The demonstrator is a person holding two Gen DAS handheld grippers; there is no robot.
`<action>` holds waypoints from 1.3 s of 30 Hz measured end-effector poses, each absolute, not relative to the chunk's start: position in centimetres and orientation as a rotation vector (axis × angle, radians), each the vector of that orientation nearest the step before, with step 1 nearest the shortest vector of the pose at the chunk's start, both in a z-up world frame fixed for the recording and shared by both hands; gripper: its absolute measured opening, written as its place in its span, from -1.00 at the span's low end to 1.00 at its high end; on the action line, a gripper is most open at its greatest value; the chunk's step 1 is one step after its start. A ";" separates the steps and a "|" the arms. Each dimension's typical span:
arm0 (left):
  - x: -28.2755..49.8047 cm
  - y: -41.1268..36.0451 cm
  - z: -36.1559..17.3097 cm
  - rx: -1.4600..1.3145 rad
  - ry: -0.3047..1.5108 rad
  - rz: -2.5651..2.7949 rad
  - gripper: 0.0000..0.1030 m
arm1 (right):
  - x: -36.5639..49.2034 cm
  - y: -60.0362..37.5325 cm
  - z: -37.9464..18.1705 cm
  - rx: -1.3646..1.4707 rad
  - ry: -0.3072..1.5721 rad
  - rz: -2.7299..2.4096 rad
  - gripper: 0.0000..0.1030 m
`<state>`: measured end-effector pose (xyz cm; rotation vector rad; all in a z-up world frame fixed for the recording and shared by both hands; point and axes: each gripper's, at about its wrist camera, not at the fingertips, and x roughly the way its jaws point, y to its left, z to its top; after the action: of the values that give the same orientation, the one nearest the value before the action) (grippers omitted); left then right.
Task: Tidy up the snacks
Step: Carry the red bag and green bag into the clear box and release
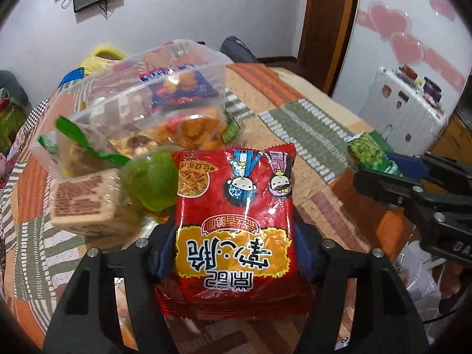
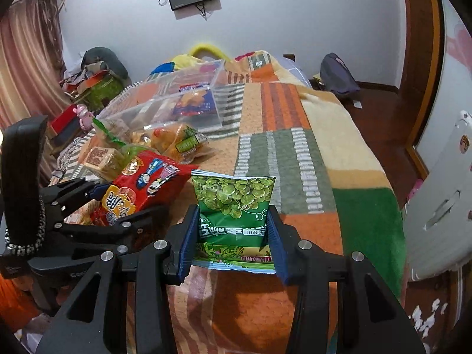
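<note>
My left gripper (image 1: 234, 236) is shut on a red noodle-snack packet (image 1: 236, 206) and holds it above the patchwork blanket (image 1: 309, 124); it also shows in the right wrist view (image 2: 141, 188). My right gripper (image 2: 233, 230) is shut on a green pea-snack packet (image 2: 233, 203), seen at the right of the left wrist view (image 1: 368, 150). A clear plastic box (image 1: 141, 88) holding a blue packet (image 1: 180, 85) stands beyond the left gripper, also in the right wrist view (image 2: 177, 100).
Loose snacks lie before the box: a beige wrapped block (image 1: 85, 200), a green jelly cup (image 1: 150, 180), orange-filled bags (image 1: 191, 129). A white suitcase (image 1: 404, 109) stands right of the bed. A wooden door frame (image 2: 419, 44) and dark bag (image 2: 339, 76) are beyond.
</note>
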<state>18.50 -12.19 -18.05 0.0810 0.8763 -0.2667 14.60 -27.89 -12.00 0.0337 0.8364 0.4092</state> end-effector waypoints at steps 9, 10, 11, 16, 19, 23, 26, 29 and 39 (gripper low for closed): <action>18.3 -7.9 -12.5 -0.059 0.785 -0.271 0.27 | 15.8 -25.9 -9.0 0.016 0.748 0.446 -0.21; 18.4 -7.2 -11.8 -0.075 0.773 -0.268 0.27 | 16.1 -25.6 -8.6 0.016 0.733 0.453 -0.21; 18.5 -6.7 -11.3 -0.083 0.762 -0.263 0.27 | 16.4 -25.3 -8.2 0.016 0.723 0.456 -0.21; 19.9 -4.0 -8.5 -0.083 0.690 -0.207 0.27 | 18.0 -23.4 -6.4 0.014 0.663 0.486 -0.21; 21.4 -2.2 -7.2 -0.081 0.663 -0.170 0.27 | 19.2 -22.0 -5.6 0.006 0.631 0.500 -0.21; 23.5 0.1 -6.3 -0.086 0.644 -0.126 0.27 | 20.9 -20.1 -4.7 -0.011 0.595 0.509 -0.21; 25.5 1.7 -6.5 -0.060 0.652 -0.072 0.27 | 22.2 -18.6 -4.1 -0.024 0.576 0.518 -0.21; 27.6 3.3 -7.5 -0.058 0.688 -0.046 0.27 | 23.6 -17.1 -4.1 -0.034 0.573 0.529 -0.21; 33.6 6.4 -11.6 -0.090 0.791 -0.007 0.27 | 29.3 -12.8 -7.8 -0.076 0.700 0.530 -0.21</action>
<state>33.64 6.41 -11.57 -0.0900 0.7908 -0.0071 29.27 -12.83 -7.80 -0.0762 0.6999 0.5296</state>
